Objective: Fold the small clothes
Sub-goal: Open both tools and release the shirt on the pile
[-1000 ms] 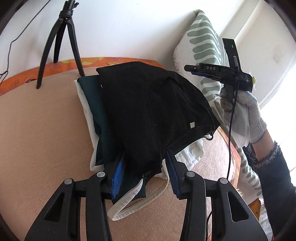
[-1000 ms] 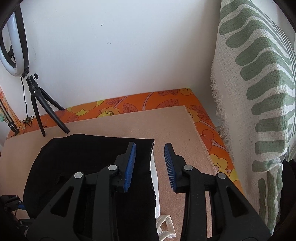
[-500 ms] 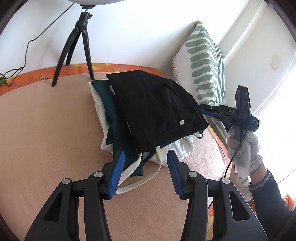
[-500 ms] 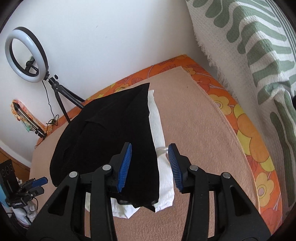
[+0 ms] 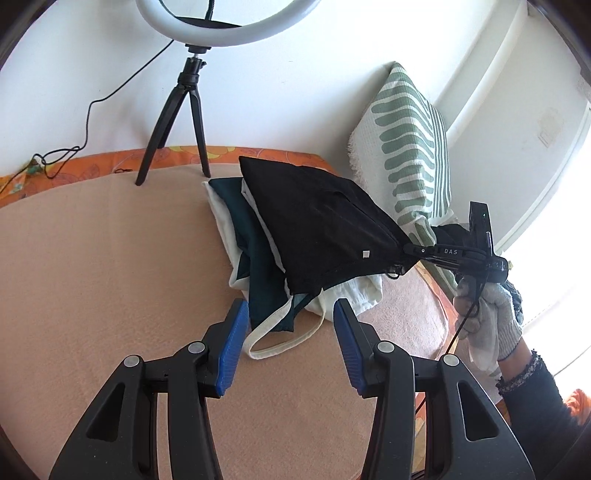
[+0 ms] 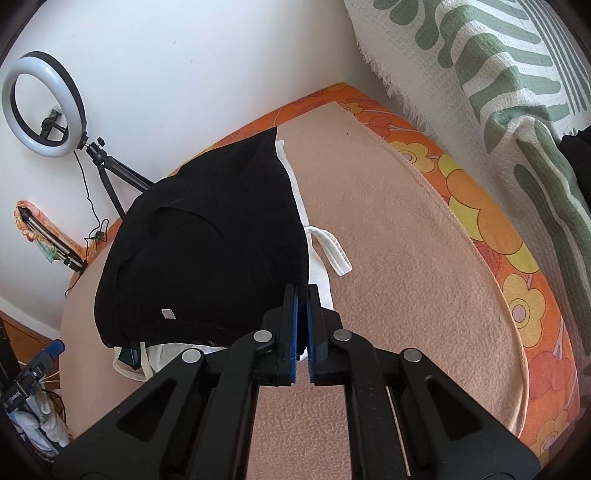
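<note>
Right wrist view: my right claw [image 6: 302, 295] has just closed, and its blue pads now pinch the near corner of the black top [image 6: 207, 251]. That top lies uppermost on a small pile on the tan blanket [image 6: 388, 258], with a white garment [image 6: 317, 266] showing under its right edge and a white strap looping out beside it.

From the left wrist view, my left claw [image 5: 288, 332] stands about half open above the blanket, holding nothing; a loop of white strap [image 5: 280, 339] lies on the blanket between its pads without touching them. Past it sits the pile: black top [image 5: 325, 225] over a dark teal piece [image 5: 255, 258] and the white garment [image 5: 354, 295]. At the top's right corner I can see my right claw [image 5: 406, 251] clamped on the fabric, carried by my gloved hand [image 5: 487, 317]. A green-and-white pillow [image 5: 406, 147] leans on the wall behind, and a ring light [image 5: 229, 22] on a tripod stands at the far edge of the bed.
</note>
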